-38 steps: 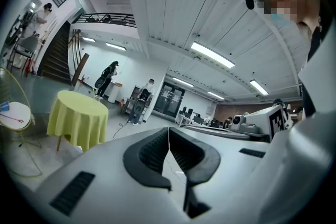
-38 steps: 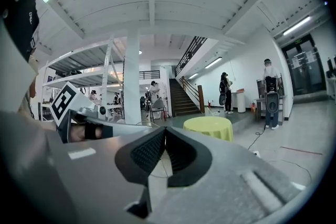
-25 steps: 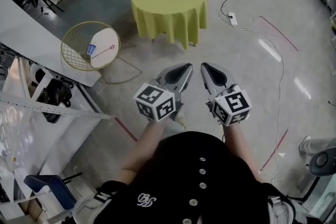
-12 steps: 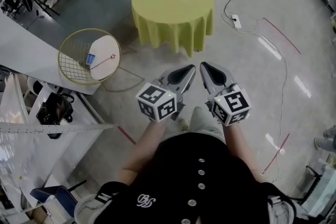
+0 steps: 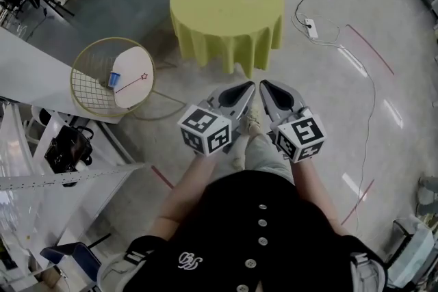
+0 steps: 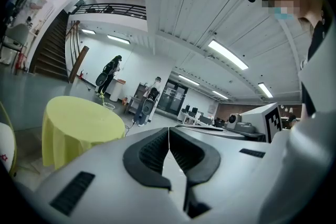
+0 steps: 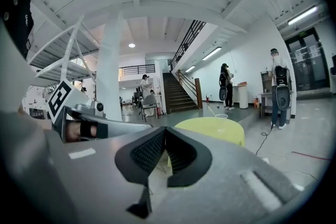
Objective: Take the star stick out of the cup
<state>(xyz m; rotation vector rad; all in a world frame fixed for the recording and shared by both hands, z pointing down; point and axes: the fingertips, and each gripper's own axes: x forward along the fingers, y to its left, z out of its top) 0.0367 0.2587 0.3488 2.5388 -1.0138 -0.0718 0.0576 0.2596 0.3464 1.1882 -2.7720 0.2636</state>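
A round table with a yellow cloth (image 5: 226,3) stands ahead of me on the floor. On it is a small clear cup (image 7: 226,116) with a thin stick leaning out of it, and the same cup (image 6: 108,106) shows faintly in the left gripper view. The stick's tip is too small to make out. My left gripper (image 5: 244,87) and right gripper (image 5: 265,86) are held side by side in front of my body, well short of the table. Both are shut with nothing between the jaws. The pads (image 6: 157,149) meet at the tips, as do the right pads (image 7: 181,152).
To the left stands a yellow wire chair (image 5: 92,89) with a white round seat holding a blue cup (image 5: 113,79) and a red star stick (image 5: 131,83). A white counter (image 5: 34,58) runs along the left. A cable and power strip (image 5: 311,28) lie at right. People stand far off.
The view has shifted slightly toward the table and a foot now shows below the grippers. Both grippers stay shut and side by side.
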